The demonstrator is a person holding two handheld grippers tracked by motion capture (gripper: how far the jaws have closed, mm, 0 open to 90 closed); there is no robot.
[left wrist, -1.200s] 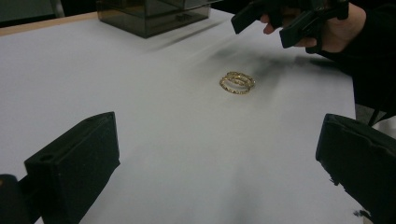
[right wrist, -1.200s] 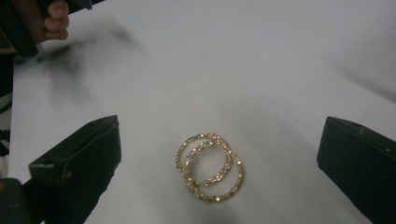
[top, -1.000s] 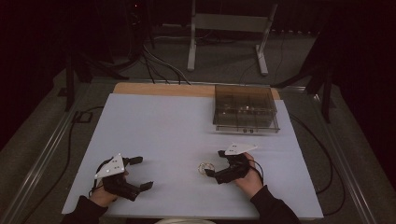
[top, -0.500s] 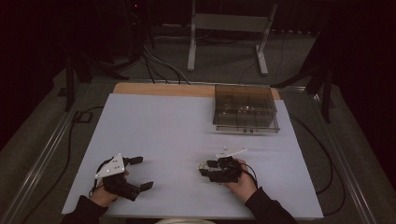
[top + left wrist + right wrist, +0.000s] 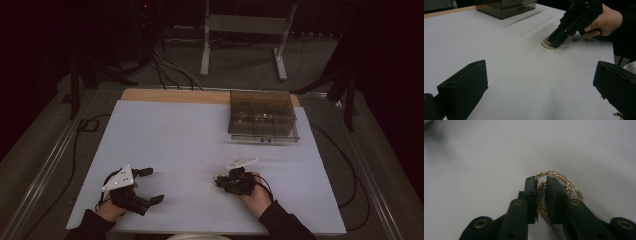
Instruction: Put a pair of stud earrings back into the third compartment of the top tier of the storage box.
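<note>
A gold twisted hoop (image 5: pixel 554 173) lies flat on the white table sheet (image 5: pixel 175 145). My right gripper (image 5: pixel 541 181) points down at it. Its jaws have just been closing and now pinch the near rim of the hoop between the pads. In the left gripper view the same hoop (image 5: pixel 546 45) sits under the right gripper (image 5: pixel 554 42), held by a hand. In the high view the right gripper (image 5: pixel 220 181) is at the front right of the sheet. My left gripper (image 5: pixel 152 185) rests at the front left, its jaws wide apart with nothing between them (image 5: pixel 540 95).
A clear smoky plastic box (image 5: pixel 262 117) with compartments stands at the back right of the sheet, also seen as the box (image 5: pixel 504 6) far off. A wooden strip (image 5: pixel 170 95) runs along the table's far edge. Cables lie on the floor around the table.
The right gripper moved left and down onto the hoop, and its jaws went from wide apart to closed on the hoop's rim. The left gripper stayed put.
</note>
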